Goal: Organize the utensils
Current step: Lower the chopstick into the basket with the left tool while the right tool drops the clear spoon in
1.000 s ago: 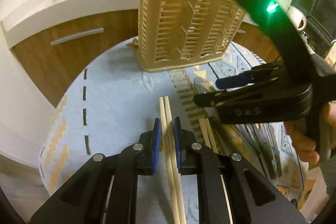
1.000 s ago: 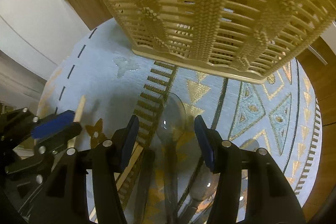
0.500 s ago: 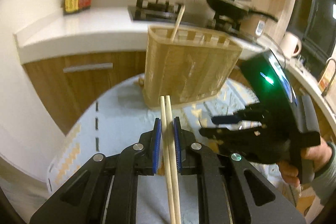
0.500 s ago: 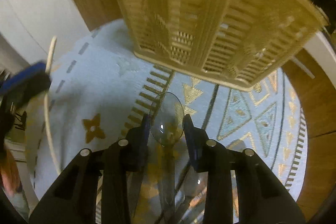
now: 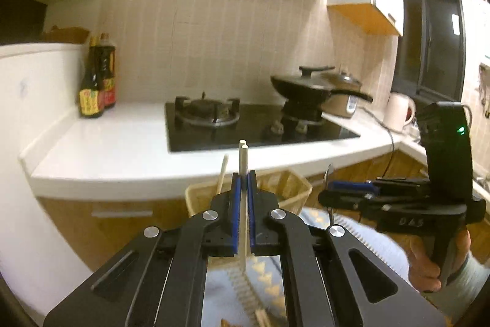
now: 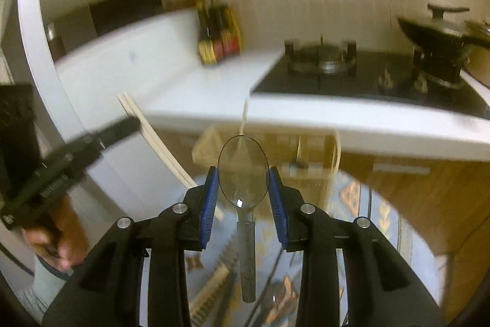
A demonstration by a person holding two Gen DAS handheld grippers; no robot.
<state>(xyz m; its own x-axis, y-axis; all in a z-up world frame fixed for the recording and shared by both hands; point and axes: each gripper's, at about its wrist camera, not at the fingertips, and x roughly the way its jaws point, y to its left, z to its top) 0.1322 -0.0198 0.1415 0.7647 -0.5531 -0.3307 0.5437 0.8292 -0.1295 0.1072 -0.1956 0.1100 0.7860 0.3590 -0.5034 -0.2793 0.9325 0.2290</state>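
My left gripper [image 5: 243,183] is shut on a pair of pale wooden chopsticks [image 5: 243,161], held upright above the table. It also shows in the right wrist view [image 6: 134,121] with the chopsticks [image 6: 159,143]. My right gripper [image 6: 243,176] is shut on a clear plastic spoon [image 6: 243,173], bowl up, handle hanging down. It shows in the left wrist view [image 5: 329,193] with the spoon [image 5: 328,176] edge-on. The beige slatted utensil basket [image 5: 288,186] [image 6: 318,161] stands below and beyond both grippers, with one chopstick [image 5: 222,172] in it.
The round table has a patterned blue cloth [image 6: 407,247] with more utensils lying on it, blurred. Behind is a white counter [image 5: 122,155], a gas hob [image 5: 214,118], a black pan [image 5: 309,88], sauce bottles [image 5: 98,81] and a white kettle [image 5: 398,112].
Both grippers have lifted off the table with their loads and tilted up. The right gripper closed on the spoon. The basket now lies below the fingertips.
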